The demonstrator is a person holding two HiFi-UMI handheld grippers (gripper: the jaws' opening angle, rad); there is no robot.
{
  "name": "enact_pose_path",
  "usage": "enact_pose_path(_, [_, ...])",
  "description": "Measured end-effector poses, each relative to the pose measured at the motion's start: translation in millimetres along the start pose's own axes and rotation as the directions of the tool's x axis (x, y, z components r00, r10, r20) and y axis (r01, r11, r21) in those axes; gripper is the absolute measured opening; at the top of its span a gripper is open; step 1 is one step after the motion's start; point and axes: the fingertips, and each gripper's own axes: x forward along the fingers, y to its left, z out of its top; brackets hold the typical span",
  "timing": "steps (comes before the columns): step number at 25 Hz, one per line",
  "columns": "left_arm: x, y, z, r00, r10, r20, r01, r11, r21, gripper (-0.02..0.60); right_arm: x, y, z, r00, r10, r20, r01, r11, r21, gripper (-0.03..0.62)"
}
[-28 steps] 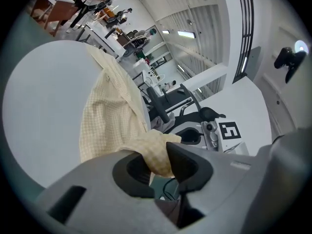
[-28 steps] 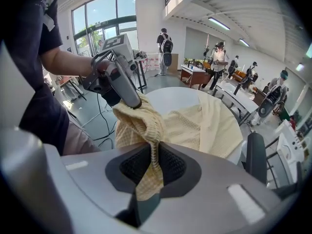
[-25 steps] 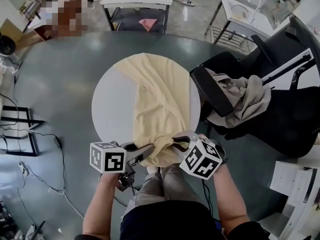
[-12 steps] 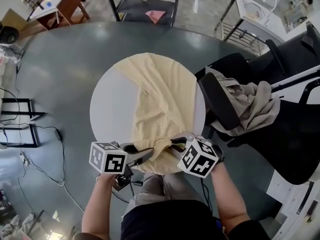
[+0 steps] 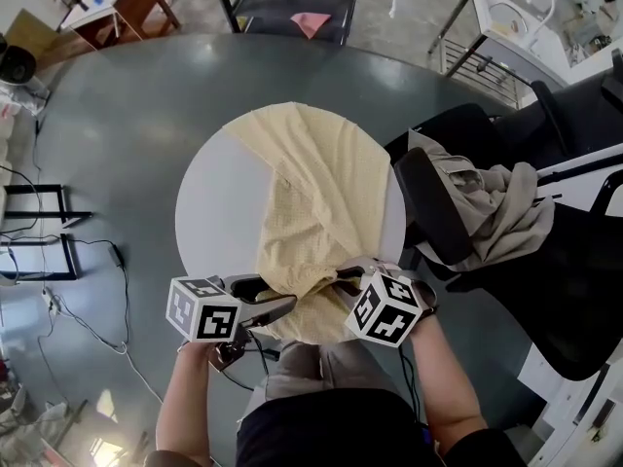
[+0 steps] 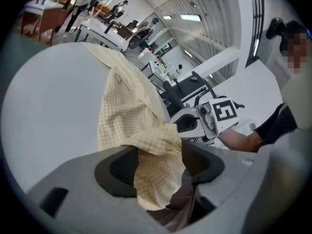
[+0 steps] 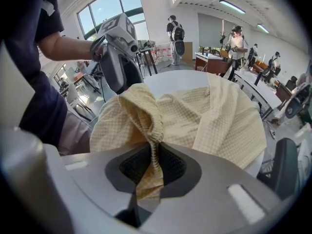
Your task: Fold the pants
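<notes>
Right gripper [image 7: 155, 156] pinches the pants [image 5: 313, 191]; left gripper [image 6: 161, 165] has just spread, cloth between.

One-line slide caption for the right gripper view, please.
Right gripper pinches a bunched edge of the yellow pants over the white table.

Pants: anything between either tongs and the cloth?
Nothing visible. The left tongs have just been opening, with an edge of the pants draped loose between them; the right tongs are clamped on a bunched fold.
</notes>
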Motion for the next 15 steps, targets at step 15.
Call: enact_pose_path(15, [-9,-8,-14,0.974,0.198,-0.113,-0.122,0.871,0.476,0.129,-39,-12,29,0.965,-0.122,0.233,0.093,0.987,0.131,0.13])
